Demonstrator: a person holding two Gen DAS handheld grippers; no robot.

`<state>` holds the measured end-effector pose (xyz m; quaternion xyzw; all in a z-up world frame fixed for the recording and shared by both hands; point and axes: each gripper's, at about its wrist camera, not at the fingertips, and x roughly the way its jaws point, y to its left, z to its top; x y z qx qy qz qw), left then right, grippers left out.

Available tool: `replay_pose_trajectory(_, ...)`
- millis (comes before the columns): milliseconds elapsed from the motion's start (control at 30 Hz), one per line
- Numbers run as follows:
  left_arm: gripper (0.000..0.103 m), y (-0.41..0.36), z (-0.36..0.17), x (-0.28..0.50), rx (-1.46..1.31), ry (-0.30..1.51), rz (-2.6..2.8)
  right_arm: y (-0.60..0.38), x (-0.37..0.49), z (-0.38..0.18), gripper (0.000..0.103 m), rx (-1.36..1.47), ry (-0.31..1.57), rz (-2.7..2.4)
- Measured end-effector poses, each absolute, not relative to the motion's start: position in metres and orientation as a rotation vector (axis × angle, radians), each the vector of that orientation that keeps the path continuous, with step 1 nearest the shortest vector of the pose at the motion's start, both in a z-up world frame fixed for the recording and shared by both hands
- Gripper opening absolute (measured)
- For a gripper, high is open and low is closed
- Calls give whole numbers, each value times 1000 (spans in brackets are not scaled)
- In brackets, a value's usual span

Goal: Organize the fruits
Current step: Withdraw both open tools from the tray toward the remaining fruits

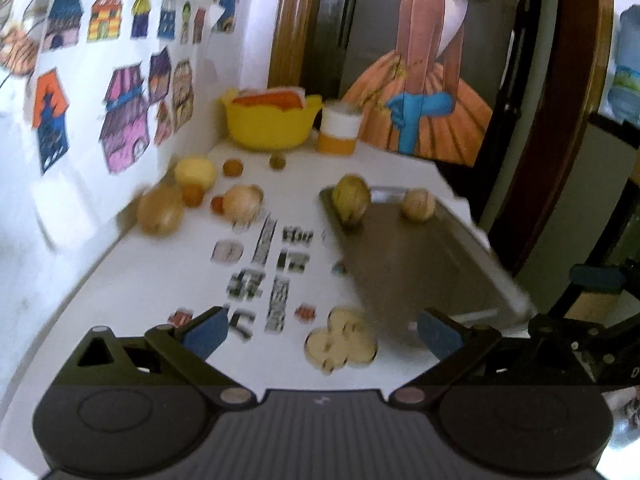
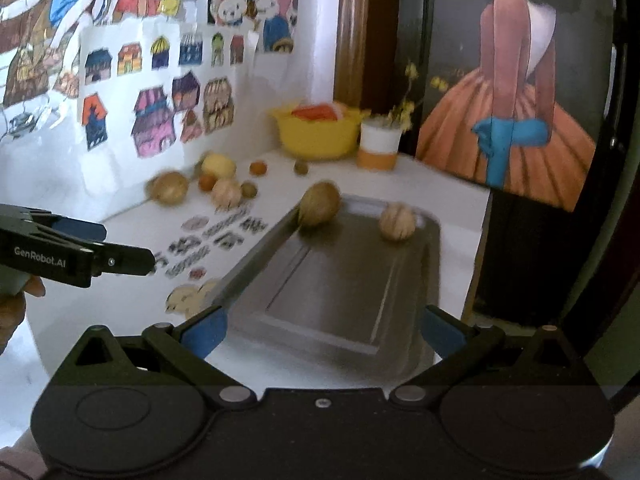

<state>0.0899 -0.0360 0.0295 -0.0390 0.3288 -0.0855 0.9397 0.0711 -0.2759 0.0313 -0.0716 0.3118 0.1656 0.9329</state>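
Both grippers hover above the white table (image 1: 132,280), empty. Left gripper (image 1: 322,336): fingers spread wide, nothing between the blue pads (image 1: 206,334). Right gripper (image 2: 322,334): fingers likewise spread wide, over the near end of the tray (image 2: 340,280). Tray is grey metal, on the right part of the table; two fruits sit at its far end, a brownish-green one (image 2: 319,209) at the far left corner and a paler ribbed one (image 2: 397,222) to its right, apart from each other. Remaining fruits (image 1: 192,192) lie loose on the table near the wall, left of the tray: yellow, tan and small orange ones, close together. Yellow bowl (image 1: 266,122) and a white-orange cup (image 1: 339,130) stand at the back. Views blurred.
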Motion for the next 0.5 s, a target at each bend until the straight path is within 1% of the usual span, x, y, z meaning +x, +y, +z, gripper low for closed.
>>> replay_pose_trajectory(200, 103, -19, 16, 80, -57, 753, -140, -255, 65, 21, 102, -170, 714, 386)
replay_pose_trajectory(500, 103, 17, 20, 86, -36, 807, -57, -212, 80, 32, 102, -163, 712, 521)
